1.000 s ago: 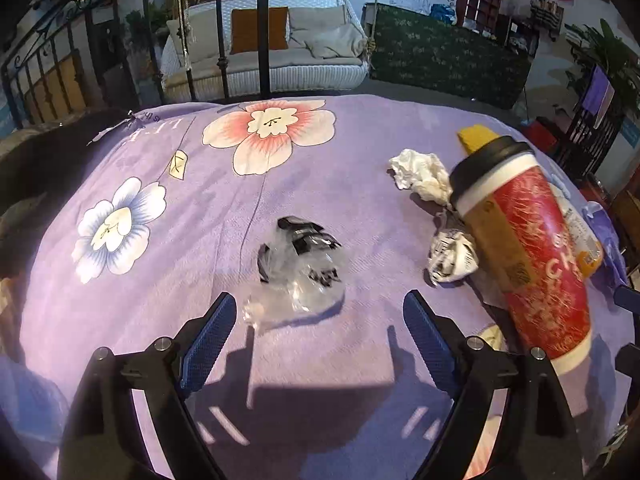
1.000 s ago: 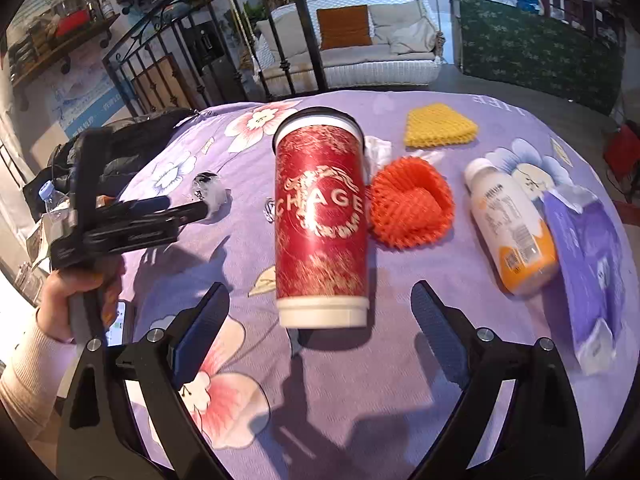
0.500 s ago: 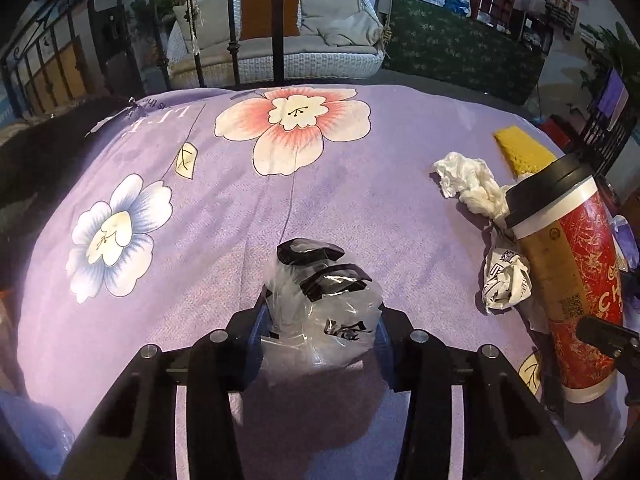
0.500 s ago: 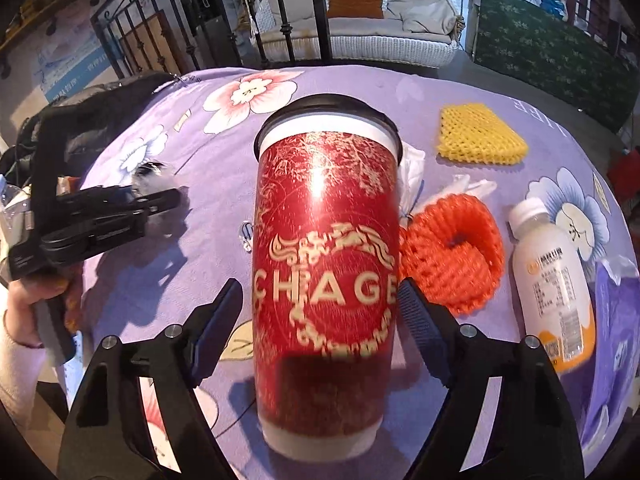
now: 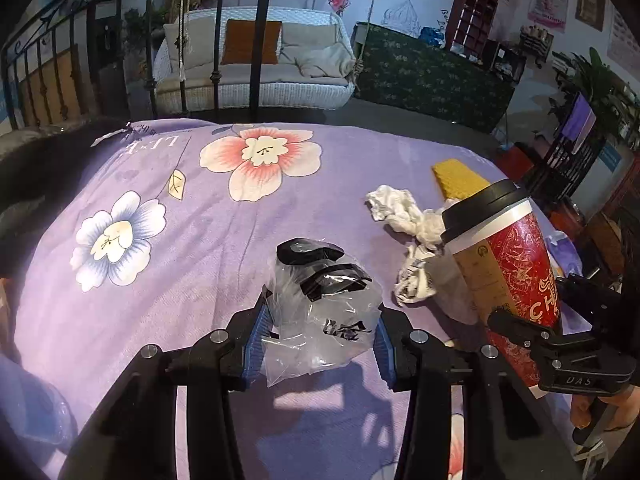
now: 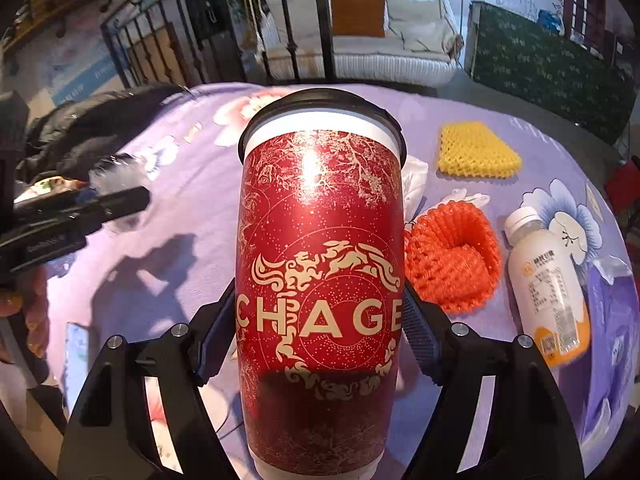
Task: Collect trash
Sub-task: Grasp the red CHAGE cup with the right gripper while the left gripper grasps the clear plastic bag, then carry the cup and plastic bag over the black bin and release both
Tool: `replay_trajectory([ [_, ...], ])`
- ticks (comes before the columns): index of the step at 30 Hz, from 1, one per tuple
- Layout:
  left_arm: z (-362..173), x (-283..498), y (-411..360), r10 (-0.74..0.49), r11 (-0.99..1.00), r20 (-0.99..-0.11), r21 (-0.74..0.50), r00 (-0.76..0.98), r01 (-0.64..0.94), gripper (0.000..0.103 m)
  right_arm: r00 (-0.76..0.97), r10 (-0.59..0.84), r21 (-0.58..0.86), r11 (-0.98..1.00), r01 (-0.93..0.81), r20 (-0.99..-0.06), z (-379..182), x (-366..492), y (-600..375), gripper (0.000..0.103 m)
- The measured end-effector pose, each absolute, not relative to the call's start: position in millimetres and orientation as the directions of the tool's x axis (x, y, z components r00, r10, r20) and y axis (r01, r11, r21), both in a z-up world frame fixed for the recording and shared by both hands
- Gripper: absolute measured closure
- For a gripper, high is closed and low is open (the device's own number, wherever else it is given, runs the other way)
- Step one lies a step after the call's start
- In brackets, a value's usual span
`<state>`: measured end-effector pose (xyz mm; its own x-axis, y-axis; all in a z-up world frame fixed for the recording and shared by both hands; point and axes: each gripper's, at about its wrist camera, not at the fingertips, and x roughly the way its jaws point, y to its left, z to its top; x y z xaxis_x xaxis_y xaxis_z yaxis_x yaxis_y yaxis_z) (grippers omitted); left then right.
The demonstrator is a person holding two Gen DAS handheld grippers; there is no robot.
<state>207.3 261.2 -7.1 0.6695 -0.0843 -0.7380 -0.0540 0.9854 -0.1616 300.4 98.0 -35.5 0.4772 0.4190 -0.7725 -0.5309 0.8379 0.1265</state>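
Surface: a purple flowered bedspread (image 5: 192, 240) on a bed, with an iron bedstead and a white wicker sofa behind.
Left tool (image 5: 318, 338): closed on the crumpled clear plastic bag (image 5: 324, 304), both blue pads pressed into its sides, near the middle of the bed; the jaws have just been closing.
Right tool (image 6: 318, 320): astride the red cup (image 6: 320, 280), which stands upright toward the bed's right side; the jaws have just been closing and the pads sit at the cup's walls (whether they already press is hard to tell).
Doing it well: finish the squeeze at the cup's mid-height, gently, since a paper wall will likely buckle, and keep it upright in case liquid remains.
Bag: it is slippery film, so lift slowly.
Still lying: white tissue (image 5: 394, 210), orange foam net (image 6: 452, 256), yellow foam net (image 6: 476, 152), bottle (image 6: 546, 284).
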Motion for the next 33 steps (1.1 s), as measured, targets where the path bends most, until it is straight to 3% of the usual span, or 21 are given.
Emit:
replay_trajectory([
  [8,-2.7,168.3,204.2,-0.162,0.982,-0.703,-0.181,0.693,0.047,0.059,0.551,0.472,0.186,0.849,-0.495,-0.688,-5.4,242.5,39.0,0.028],
  [18,-9.7,141.7,123.8,-0.251,0.966,-0.688,-0.219,0.681,0.134,0.059,0.712,0.342,0.140,0.934,-0.328,-0.614,7.3,182.0,-65.2,0.028],
  [33,-16.7,126.2,-1.1,-0.410,0.911,-0.682,-0.266,0.606,0.316,0.059,0.754,0.072,0.195,0.978,0.075,-0.653,-27.2,133.8,-254.2,0.028],
])
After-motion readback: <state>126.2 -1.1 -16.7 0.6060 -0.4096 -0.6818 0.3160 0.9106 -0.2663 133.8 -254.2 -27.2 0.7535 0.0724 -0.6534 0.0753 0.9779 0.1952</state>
